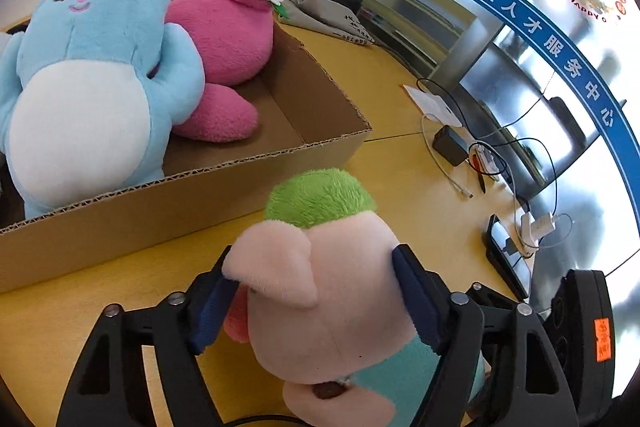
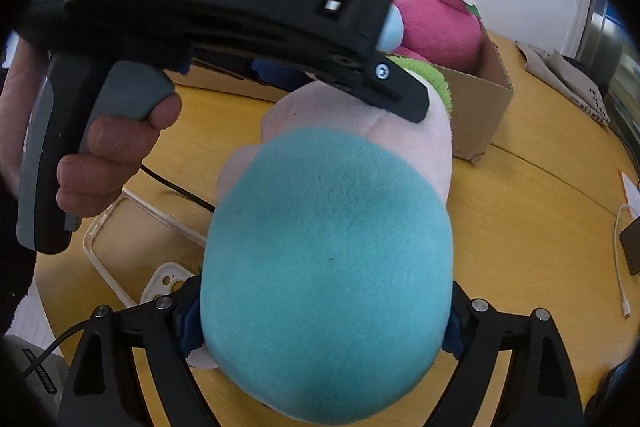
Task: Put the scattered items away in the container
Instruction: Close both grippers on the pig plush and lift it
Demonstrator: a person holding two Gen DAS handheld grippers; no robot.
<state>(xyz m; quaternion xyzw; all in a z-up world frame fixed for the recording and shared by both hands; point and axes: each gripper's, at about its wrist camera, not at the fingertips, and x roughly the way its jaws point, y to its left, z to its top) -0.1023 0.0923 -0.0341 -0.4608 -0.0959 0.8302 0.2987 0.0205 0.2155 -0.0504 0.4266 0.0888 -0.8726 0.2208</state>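
Already boxed: blue plush (image 1: 92, 83) and pink plush (image 1: 228, 39), inside cardboard box (image 1: 328, 83) at 10 o'clock.
Remaining: pig plush (image 1: 328, 291), clamped by left gripper (image 1: 316, 291) and right gripper (image 2: 320, 323), outside the box.

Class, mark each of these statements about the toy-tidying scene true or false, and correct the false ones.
1. The blue plush lies inside the cardboard box. True.
2. The pink plush lies on the table outside the box. False: it is in the box, beside the blue one.
3. The left claw grips the pig plush at its head. True.
4. The right claw is open and holds nothing. False: it is shut on the pig plush's teal body.
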